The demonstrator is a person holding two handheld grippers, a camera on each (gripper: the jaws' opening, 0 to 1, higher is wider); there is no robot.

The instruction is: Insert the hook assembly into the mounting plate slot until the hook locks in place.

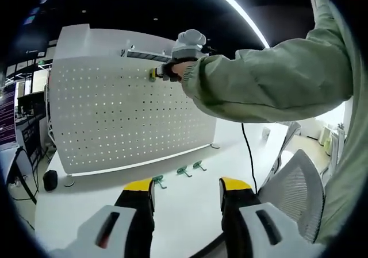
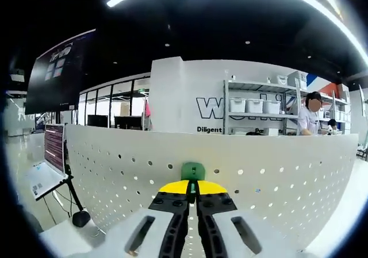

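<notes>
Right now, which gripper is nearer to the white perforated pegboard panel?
Right. The right gripper holds a green hook at the white perforated pegboard panel; the left gripper hangs back above the table.

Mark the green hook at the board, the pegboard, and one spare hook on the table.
green hook (image 2: 192,170), right gripper view, its top.
pegboard (image 1: 115,114), left gripper view, its face.
spare hook (image 1: 183,170), left gripper view, its body.

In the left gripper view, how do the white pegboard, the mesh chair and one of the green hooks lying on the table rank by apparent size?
1. Pegboard, largest.
2. Mesh chair, though it sits nearer the camera, so its true size against the board is unsure.
3. Green hook, smallest by far.
</notes>
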